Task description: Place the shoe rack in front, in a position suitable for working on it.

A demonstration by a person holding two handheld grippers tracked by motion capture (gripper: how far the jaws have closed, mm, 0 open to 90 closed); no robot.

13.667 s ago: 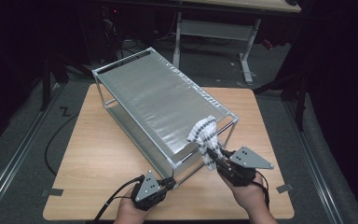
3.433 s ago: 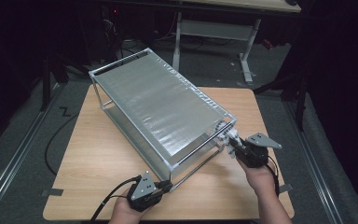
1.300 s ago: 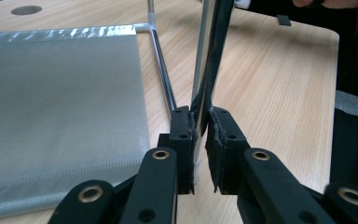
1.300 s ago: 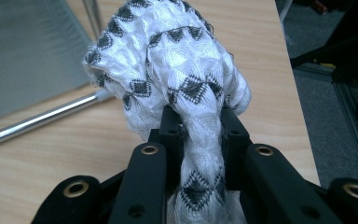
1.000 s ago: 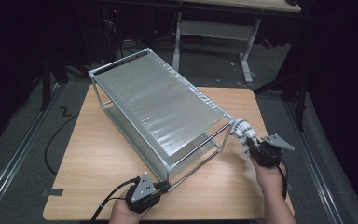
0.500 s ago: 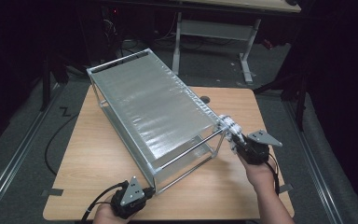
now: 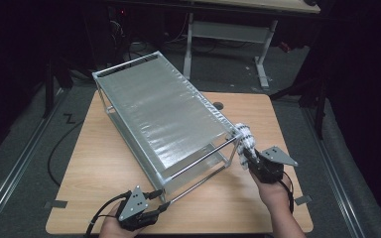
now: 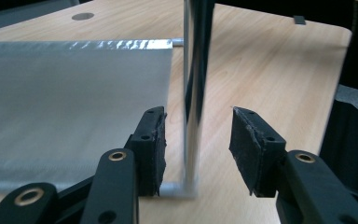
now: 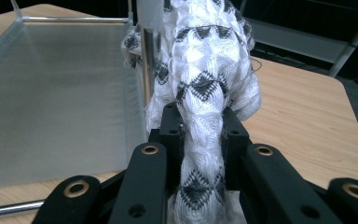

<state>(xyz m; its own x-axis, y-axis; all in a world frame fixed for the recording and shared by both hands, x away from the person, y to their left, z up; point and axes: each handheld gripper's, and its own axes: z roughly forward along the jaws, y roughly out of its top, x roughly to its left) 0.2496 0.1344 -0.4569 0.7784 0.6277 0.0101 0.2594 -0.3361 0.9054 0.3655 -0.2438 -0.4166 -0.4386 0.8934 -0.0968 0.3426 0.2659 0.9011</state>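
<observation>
The left tool (image 8: 196, 144) has just opened around the rack post (image 8: 193, 93); the right tool (image 9: 200, 135) stays clamped on the cloth (image 9: 205, 70).

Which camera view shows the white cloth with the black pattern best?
The right gripper view: the cloth is close and sharp there, pinched between the right gripper's fingers and lying against a rack post. The high view shows the cloth as a small bundle at the rack's corner.

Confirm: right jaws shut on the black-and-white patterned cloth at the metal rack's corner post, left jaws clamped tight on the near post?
Not quite. In the left gripper view the left gripper has just been opening: the chrome post stands between the jaws, untouched. The right gripper does grip the black-and-white patterned cloth.
</observation>
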